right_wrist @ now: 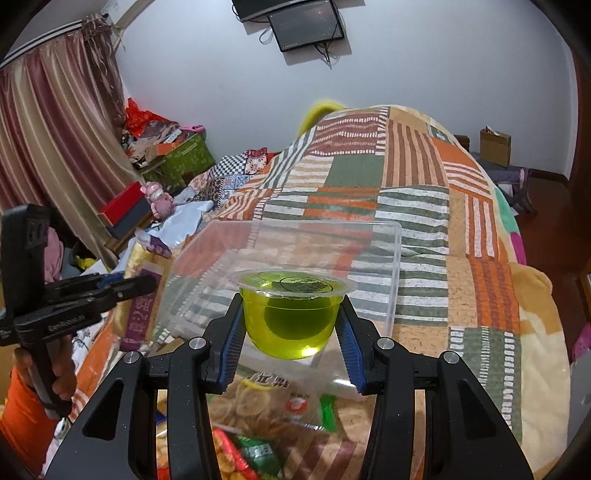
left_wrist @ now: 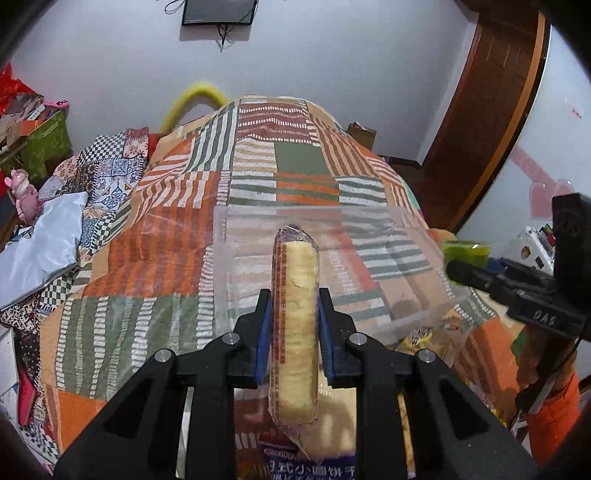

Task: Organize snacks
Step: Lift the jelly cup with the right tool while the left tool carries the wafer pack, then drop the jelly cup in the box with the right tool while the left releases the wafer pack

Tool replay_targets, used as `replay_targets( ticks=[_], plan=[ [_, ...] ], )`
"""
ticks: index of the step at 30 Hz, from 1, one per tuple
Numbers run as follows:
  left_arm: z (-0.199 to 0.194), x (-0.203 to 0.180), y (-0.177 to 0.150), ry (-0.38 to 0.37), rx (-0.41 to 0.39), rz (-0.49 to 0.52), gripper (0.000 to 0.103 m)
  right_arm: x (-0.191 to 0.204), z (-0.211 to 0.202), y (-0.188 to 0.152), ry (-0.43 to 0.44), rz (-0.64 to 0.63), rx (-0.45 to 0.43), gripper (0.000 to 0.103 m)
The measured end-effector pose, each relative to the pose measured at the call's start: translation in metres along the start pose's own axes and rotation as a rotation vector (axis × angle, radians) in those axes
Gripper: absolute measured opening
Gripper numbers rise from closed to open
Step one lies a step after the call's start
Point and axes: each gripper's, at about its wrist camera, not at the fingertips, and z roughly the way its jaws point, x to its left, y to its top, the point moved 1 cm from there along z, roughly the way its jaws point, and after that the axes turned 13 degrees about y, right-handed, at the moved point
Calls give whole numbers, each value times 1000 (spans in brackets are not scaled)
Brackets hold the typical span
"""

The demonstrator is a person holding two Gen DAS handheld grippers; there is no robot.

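A home bedroom: quilted bed [right_wrist: 424, 206], curtains [right_wrist: 55, 147], wall-mounted screen [right_wrist: 306, 26].

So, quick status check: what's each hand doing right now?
Left gripper shut on wrapped yellow roll cake. Right gripper shut on green jelly cup. Clear plastic box just ahead, nothing blocking.

One clear tub [right_wrist: 391, 258], one green jelly cup [right_wrist: 291, 317], one wrapped cake roll [left_wrist: 295, 325].

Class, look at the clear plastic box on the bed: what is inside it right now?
Through the clear plastic box only the patchwork blanket shows, so no snack seems to lie inside. The green jelly cup in the right claw hides part of its floor.
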Motion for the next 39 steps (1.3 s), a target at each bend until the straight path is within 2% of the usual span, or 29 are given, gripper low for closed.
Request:
replay_targets(
  ticks=[7,18,25,35,37,39],
  plan=[
    [13,-15,12,-1,6,31,22,-6,20,3,-19,-2,50,44],
    [51,-32,11,9,97,88,22,-12,49,-3,-43,-24,146,44],
    [66,-36,5,11,141,116,23,-6,56,-6,-76,-77,171,44],
    [60,-37,1,27,127,130,23,-3,56,-7,-79,-85,185,46],
    [57,-36,0,31,125,127,29,-4,54,-8,-71,-73,186,46],
    [52,-34,-1,28,117,113,44,-4,53,-8,-71,-63,187,46]
  ],
)
